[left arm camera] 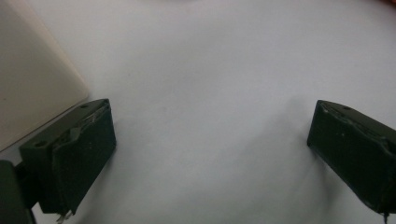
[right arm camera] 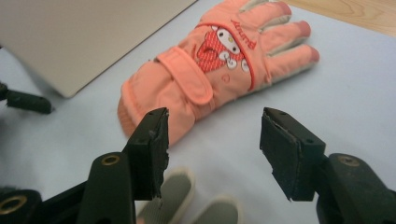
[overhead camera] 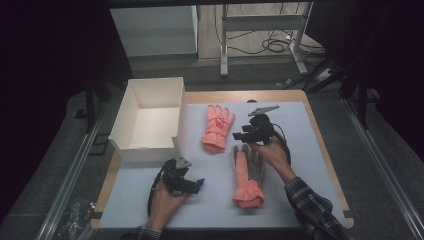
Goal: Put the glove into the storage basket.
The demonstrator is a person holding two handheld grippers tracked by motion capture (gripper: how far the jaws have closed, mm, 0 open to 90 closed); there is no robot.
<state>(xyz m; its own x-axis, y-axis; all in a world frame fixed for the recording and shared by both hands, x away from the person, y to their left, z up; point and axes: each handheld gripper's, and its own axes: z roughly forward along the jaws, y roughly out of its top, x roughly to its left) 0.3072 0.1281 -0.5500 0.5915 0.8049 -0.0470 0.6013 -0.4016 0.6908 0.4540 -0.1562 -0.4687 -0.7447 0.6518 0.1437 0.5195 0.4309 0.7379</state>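
- Step in hand, my read: right gripper [overhead camera: 246,133] going for a glove, prob to load into the white box [overhead camera: 131,111] far left.
- Right jaws spread wide, nothing between them. In right gripper view they frame the far glove [right arm camera: 212,70] (orange, cartoon patch side up), cuff end nearest the jaws.
- Near glove [overhead camera: 248,175] lies palm/grey side up just under and near of the right gripper; its grey fingertips [right arm camera: 175,189] show at the bottom of right gripper view.
- Far glove sits mid-table on the blue-grey mat [overhead camera: 300,165], just right of the box, fingers pointing far. Gloves are near each other but apart, no overlap.
- Left gripper [overhead camera: 195,184] low on the mat, near-left, just near of the box corner. Jaws wide apart, empty; bare mat between them in left gripper view.
- How to do it well, IMO:
  - Pick one glove and commit; you're sitting between both.
  - Grab the cuff or the strap, thicker there, less slip than on the fingers.
  - Come down till the lower jaw tips touch the mat so you catch both layers.
  - Lift clear before swinging left; the box wall is tall, go over the rim, not into it.
  - Keep left gripper out of the path or use it to steady the box.
- Count: 2 gloves, 1 box, 2 grippers, 1 mat.
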